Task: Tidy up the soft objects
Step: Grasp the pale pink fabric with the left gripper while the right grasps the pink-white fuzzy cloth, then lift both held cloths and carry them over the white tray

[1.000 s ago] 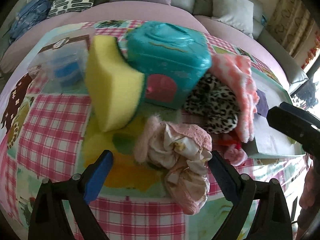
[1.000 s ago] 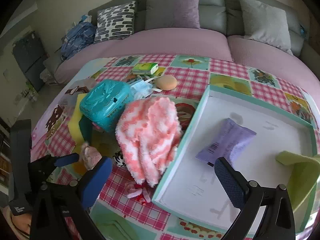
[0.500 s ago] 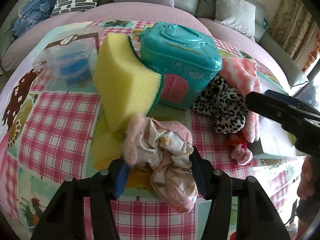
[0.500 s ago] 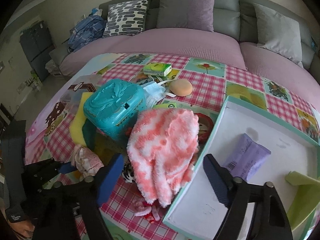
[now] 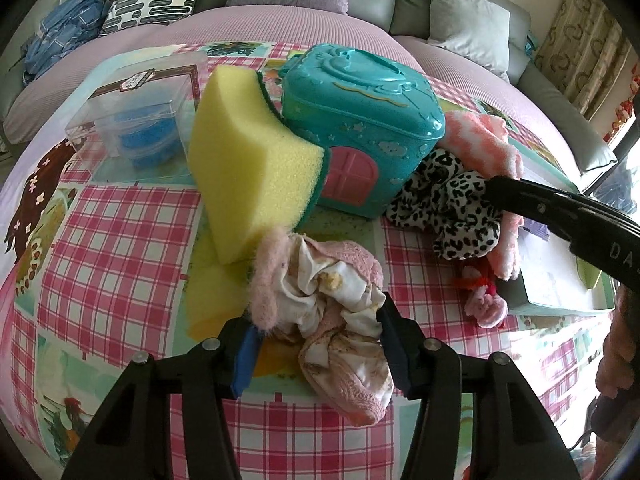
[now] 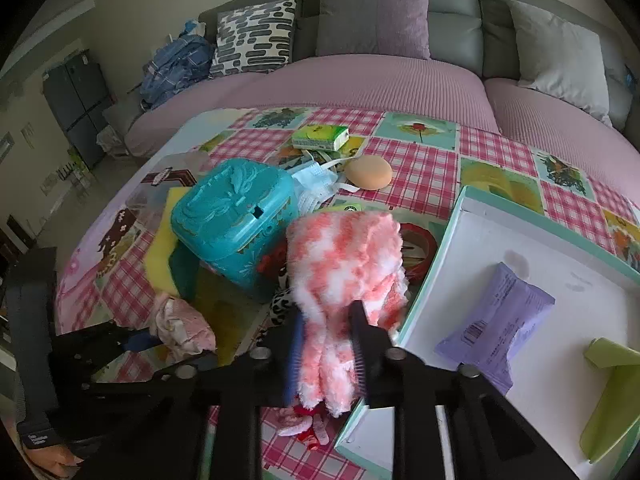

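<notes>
A crumpled pink and white cloth (image 5: pixel 320 276) lies on the checked tablecloth in front of a yellow sponge (image 5: pixel 248 160). My left gripper (image 5: pixel 318 320) is shut on it, with both pads pressed into its sides. The same cloth (image 6: pixel 180 320) shows at the lower left of the right wrist view. A fluffy coral and white cloth (image 6: pixel 344 252) hangs over the rim of a white tray (image 6: pixel 452 232). My right gripper (image 6: pixel 328 316) is closing, and its pads squeeze the cloth's lower end. A leopard-print cloth (image 5: pixel 452 196) lies partly under the fluffy one.
A teal toy house box (image 5: pixel 360 120) stands behind the sponge, and a clear box (image 5: pixel 136 128) sits at the left. The tray holds a purple packet (image 6: pixel 496 320) and a green piece (image 6: pixel 612 392). A small pink and red item (image 5: pixel 484 300) lies by the tray's corner. A sofa curves behind the table.
My left jaws came in from wide apart and closed on the pink cloth. My right gripper shifted left from over the tray onto the fluffy cloth and closed around it.
</notes>
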`<state>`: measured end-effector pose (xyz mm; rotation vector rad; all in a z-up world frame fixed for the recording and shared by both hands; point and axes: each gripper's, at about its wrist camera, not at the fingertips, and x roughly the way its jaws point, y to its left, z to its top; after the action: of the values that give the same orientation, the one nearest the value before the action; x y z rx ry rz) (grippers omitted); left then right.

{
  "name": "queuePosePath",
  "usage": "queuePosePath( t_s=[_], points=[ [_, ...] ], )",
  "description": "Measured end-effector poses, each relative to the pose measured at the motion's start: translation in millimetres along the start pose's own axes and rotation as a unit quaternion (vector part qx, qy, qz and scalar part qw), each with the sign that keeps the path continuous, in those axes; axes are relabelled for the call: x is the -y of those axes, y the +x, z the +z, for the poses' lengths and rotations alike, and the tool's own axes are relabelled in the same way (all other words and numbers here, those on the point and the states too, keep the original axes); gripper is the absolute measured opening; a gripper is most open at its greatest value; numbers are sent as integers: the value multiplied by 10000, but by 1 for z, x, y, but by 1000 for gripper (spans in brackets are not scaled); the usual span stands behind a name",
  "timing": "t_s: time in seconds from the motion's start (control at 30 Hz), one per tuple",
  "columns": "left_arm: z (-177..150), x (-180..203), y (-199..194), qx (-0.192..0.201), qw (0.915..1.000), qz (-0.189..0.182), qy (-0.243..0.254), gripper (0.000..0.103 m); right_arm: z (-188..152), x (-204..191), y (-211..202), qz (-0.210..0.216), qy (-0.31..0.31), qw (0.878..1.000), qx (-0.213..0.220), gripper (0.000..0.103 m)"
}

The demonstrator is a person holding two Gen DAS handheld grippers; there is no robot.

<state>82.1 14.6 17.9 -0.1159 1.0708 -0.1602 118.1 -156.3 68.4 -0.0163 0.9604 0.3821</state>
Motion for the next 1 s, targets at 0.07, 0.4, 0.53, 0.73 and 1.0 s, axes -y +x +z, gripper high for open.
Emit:
queuePosePath(
  t_s=[0.07,0.4,0.53,0.73,1.0],
  points=[
    [0,0,0,0,10000,1,-2,56,0,1,-2,38,20,10000,24,15],
    [2,3,0,-16,10000,72,38,47,-2,13,-18,91,261,9994,201,10],
    [2,2,-1,-23,10000,11,-9,38,-2,16,-31,66,281,9990,329,10],
    [1,1,-7,-19,10000,-36,-38,22,-2,18,-52,4,273,9981,548,10],
    [-1,13,-32,147,9997,-63,168,19,-3,28,-83,-69,371,9956,856,10]
  ],
)
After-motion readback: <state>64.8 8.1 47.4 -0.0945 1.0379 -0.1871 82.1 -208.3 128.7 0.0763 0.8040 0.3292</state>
